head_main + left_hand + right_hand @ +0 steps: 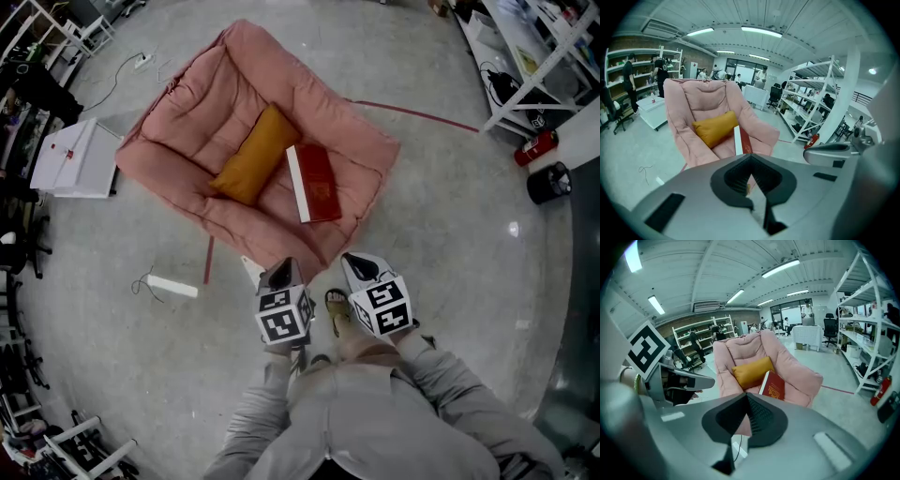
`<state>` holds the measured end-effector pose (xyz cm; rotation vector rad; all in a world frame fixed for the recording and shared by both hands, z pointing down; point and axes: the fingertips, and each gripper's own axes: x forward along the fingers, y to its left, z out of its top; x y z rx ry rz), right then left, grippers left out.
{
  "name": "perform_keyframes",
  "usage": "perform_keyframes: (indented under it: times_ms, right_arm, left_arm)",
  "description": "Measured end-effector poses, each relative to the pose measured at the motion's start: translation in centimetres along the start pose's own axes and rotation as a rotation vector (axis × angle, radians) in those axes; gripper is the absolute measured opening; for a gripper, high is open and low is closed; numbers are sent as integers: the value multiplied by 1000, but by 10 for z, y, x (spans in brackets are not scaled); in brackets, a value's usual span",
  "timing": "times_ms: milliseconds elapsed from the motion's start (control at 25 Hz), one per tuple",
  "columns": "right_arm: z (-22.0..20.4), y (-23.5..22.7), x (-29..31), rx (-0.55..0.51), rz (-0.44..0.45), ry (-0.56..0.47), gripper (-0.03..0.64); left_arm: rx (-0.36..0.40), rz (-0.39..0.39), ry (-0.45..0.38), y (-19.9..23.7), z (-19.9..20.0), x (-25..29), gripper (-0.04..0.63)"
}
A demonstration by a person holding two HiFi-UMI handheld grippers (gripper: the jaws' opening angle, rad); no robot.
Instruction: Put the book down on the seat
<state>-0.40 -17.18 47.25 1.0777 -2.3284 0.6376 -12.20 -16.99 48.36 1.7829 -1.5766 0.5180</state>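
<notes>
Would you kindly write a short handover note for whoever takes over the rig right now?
Left gripper: shut, empty, held near the person's body, short of the seat.
Right gripper: shut, empty, beside the left one.
Red book: lies cover up on the pink seat, beside the orange cushion.
Done: the book is down on the seat and neither gripper touches it.
Left: apparently nothing; perhaps check that the book sits steady.

Bare floor point(450, 234) runs right up to the pink seat point(202, 103), so the way in is open. Yellow cushion point(253, 155) and red book point(314, 183) hog the middle; a white box point(80, 157) sits just beside one corner.
</notes>
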Motion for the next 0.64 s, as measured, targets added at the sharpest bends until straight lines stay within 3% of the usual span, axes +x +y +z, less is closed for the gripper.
perform_keyframes:
  times_ms: [640]
  right_arm:
    - [4, 4, -10, -20, -5, -17, -2]
  left_arm:
    - [8, -9, -16, -5, 0, -11, 6]
